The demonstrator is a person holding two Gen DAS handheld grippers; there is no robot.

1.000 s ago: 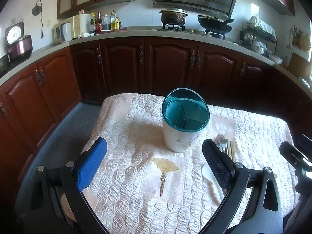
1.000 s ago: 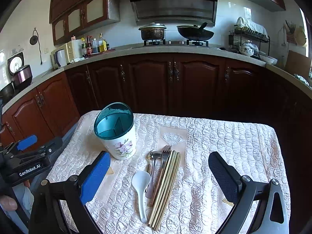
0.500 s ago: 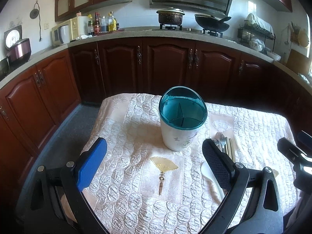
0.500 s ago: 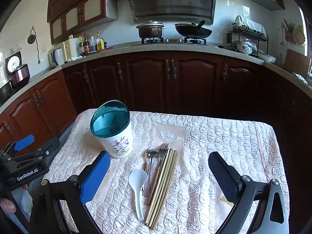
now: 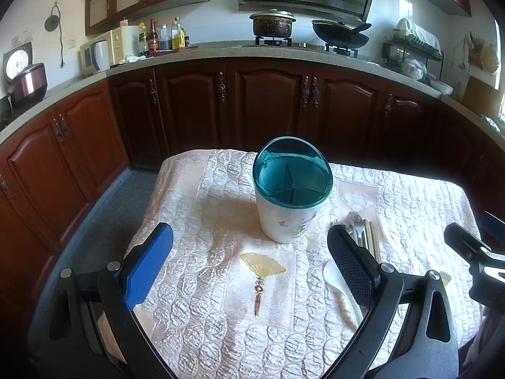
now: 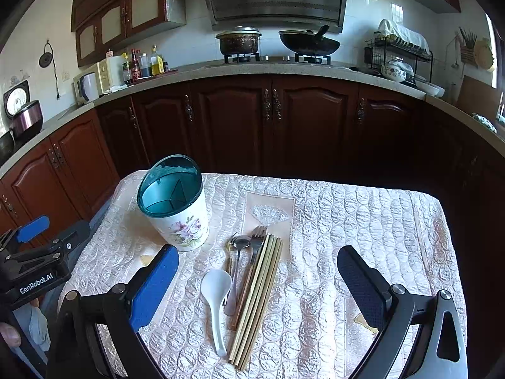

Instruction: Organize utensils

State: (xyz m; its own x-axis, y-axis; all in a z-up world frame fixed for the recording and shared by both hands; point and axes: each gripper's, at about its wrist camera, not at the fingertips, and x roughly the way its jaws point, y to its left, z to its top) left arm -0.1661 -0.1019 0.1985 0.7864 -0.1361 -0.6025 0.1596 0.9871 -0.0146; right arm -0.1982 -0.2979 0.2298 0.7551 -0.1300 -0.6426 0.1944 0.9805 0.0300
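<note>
So the left gripper [image 5: 249, 265] is spread wide over the quilted cloth [image 6: 347, 221], holding nothing. The teal-rimmed utensil holder [image 6: 176, 211] stands upright, with the white spoon [image 6: 216, 297], metal spoon [image 6: 238, 262], fork [image 6: 257, 240] and chopsticks [image 6: 257, 300] lying just right of it. The right gripper [image 6: 257, 279] hovers over them, jaws apart too.

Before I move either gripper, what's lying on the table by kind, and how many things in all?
Utensil holder: 1
White soup spoon: 1
Metal spoons: 2, one half hidden
Fork: 1
Chopstick bundle: 1, sticks too tightly packed to count
Total: 6, counting the bundle as one
</note>
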